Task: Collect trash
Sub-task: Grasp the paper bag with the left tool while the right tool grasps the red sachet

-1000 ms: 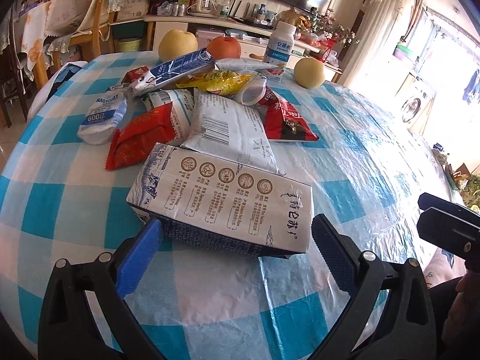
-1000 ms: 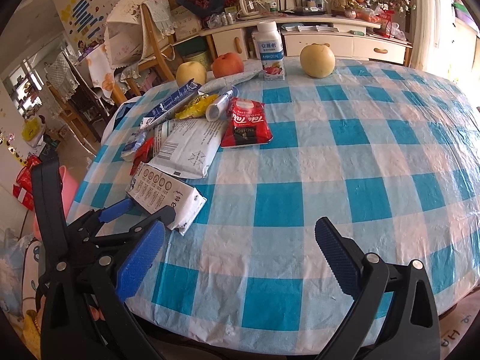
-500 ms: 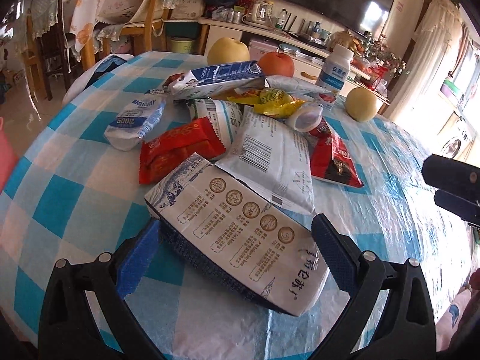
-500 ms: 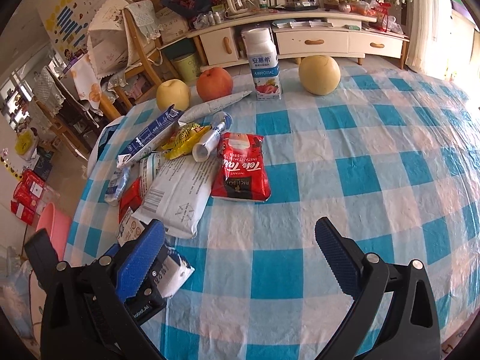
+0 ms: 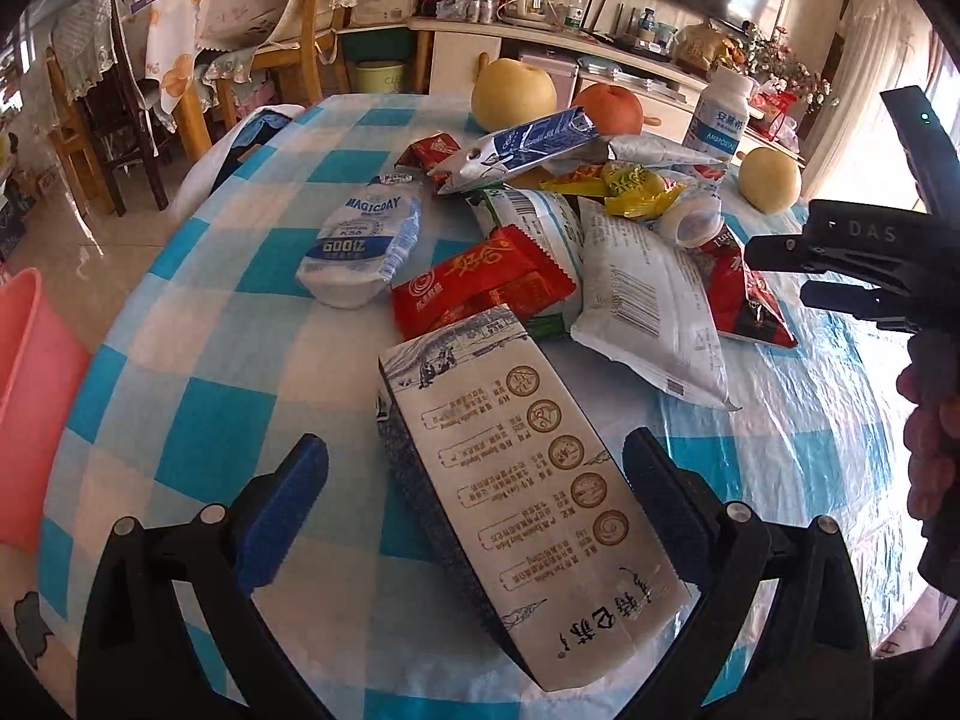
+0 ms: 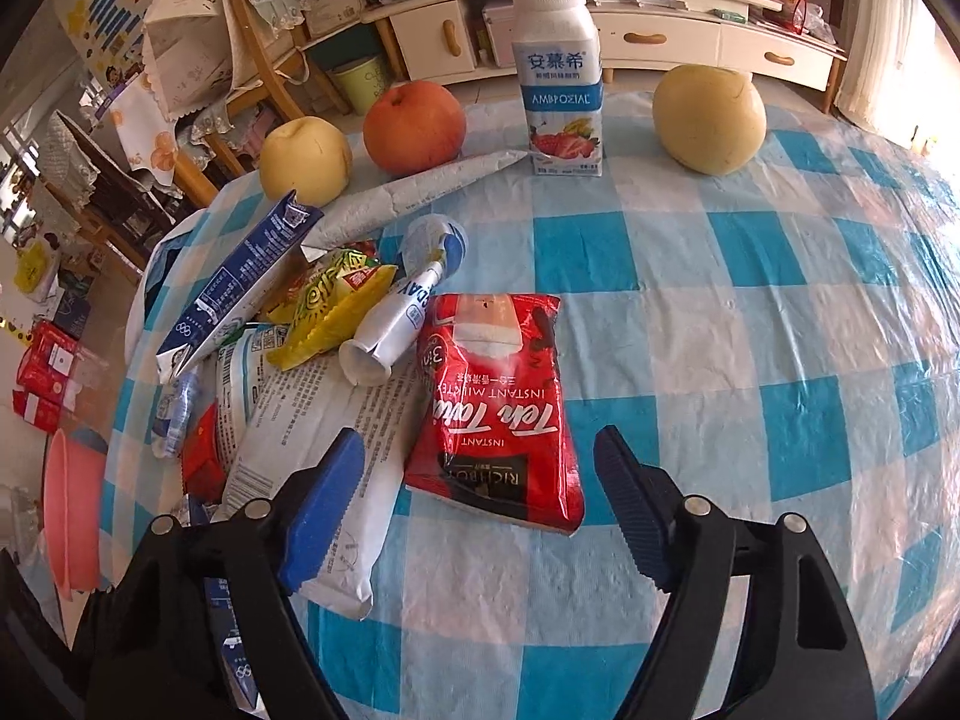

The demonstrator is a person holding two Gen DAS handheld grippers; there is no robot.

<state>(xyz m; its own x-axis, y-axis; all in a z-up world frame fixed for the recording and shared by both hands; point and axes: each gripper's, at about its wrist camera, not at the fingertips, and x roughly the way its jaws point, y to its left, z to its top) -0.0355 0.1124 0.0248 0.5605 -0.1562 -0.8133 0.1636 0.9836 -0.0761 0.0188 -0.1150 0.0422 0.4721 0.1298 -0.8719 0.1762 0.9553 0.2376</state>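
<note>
A pile of trash lies on the blue-checked table [image 5: 204, 420]. A white milk carton [image 5: 528, 480] lies lengthwise between the fingers of my left gripper [image 5: 474, 510], which is open; the left pad stands clear of it. My right gripper [image 6: 477, 510] hovers low over the near end of a red instant milk tea packet [image 6: 498, 402]. Its jaws are closing, and the pads do not press on the packet. Beside it lie a white barcode bag [image 6: 312, 438], a yellow wrapper [image 6: 336, 300], a rolled white pouch [image 6: 396, 324] and a flattened blue carton [image 6: 240, 282].
Two pears [image 6: 708, 120] [image 6: 306, 162], an apple [image 6: 414, 126] and an upright yogurt bottle [image 6: 558, 60] stand at the table's far side. A pink bin [image 5: 24, 408] sits on the floor to the left. Chairs and cabinets stand beyond the table.
My right gripper has moved forward across the table to the red packet, and its jaws have narrowed. My left gripper has swung round, so the carton now lies lengthwise between its fingers.
</note>
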